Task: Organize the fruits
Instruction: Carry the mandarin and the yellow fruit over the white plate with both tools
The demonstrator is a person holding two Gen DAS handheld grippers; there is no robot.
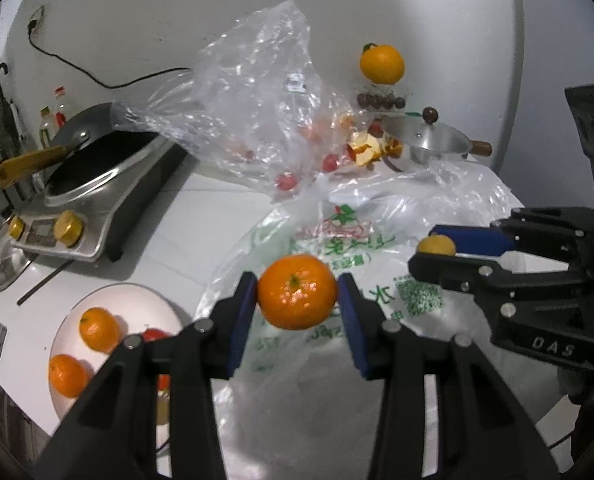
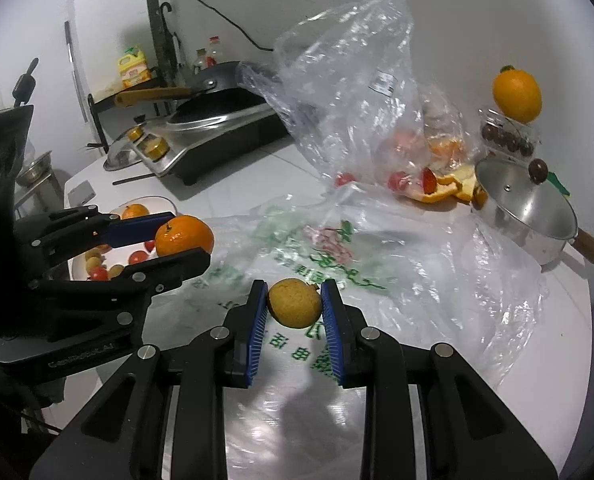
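orange (image 1: 297, 292) clamped in left hand-held gripper (image 1: 297, 300) (above printed bag (image 1: 337, 240)).

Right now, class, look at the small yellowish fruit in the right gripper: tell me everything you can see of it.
The small yellowish fruit is roundish, dull yellow-brown with a rough, matt skin, smaller than the tangerine in the left gripper. The right gripper holds it off the counter, above a printed plastic bag; a blue pad presses on each side. Nothing else touches it. Its underside is hidden.
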